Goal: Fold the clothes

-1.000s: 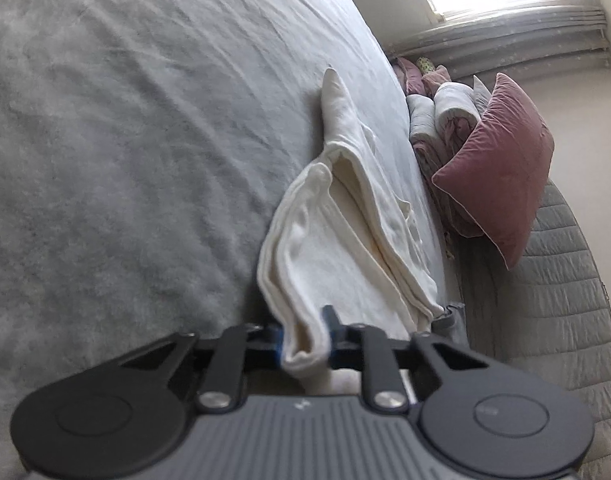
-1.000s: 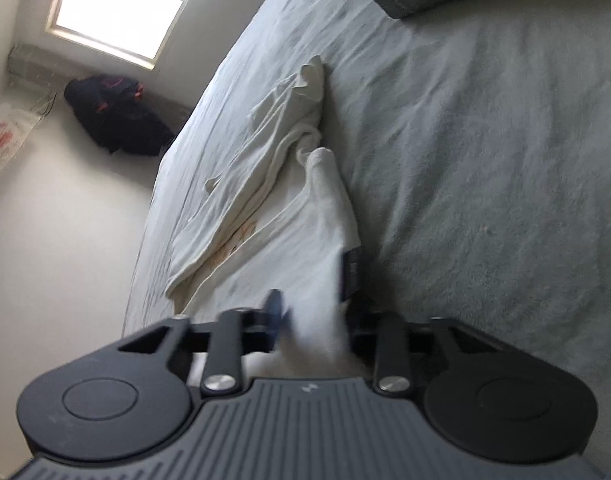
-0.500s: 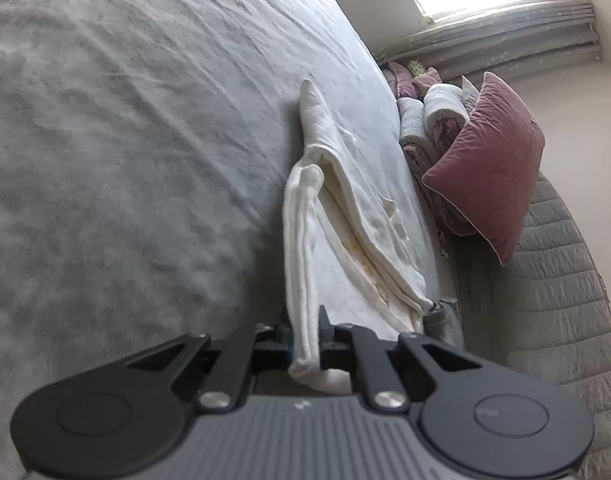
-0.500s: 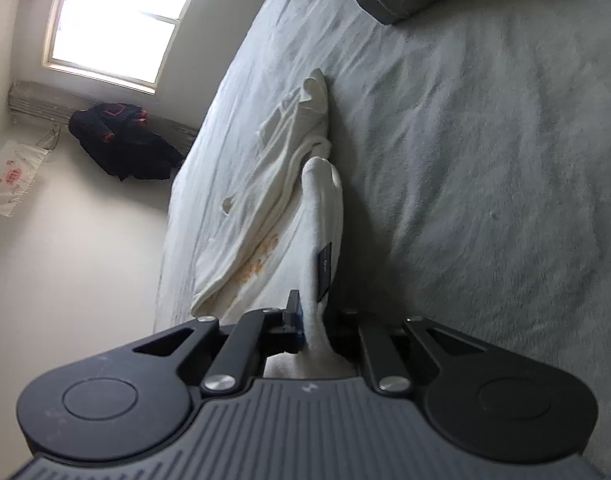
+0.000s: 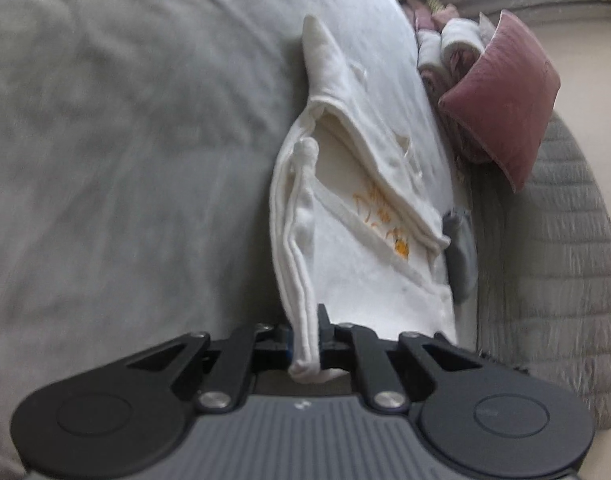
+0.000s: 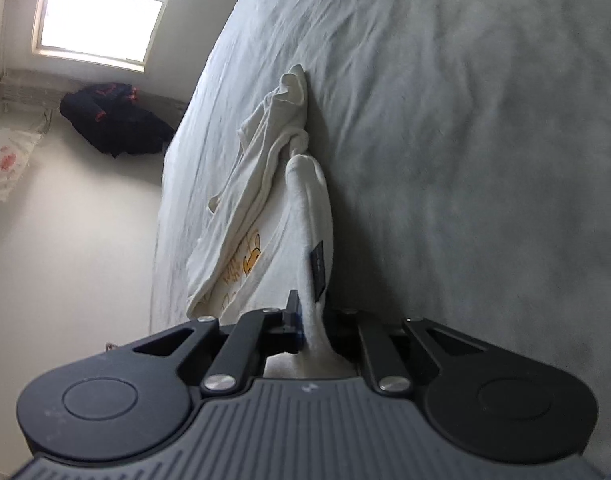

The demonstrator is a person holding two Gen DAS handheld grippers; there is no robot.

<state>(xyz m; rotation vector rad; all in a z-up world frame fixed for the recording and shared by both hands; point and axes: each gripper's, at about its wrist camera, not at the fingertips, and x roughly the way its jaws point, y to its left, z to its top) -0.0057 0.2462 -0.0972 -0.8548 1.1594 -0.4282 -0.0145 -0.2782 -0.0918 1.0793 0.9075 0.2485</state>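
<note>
Tongs: my left tongs (image 5: pixel 306 338) and right tongs (image 6: pixel 311 320) each pinch a shirt (image 5: pixel 369 248) edge | why: lifting both ends off the bed (image 5: pixel 125 140) lets me fold evenly.

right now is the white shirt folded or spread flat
Partly folded: the white shirt lies doubled on the bed, one layer over its orange print, its edge pinched by both grippers.
</note>
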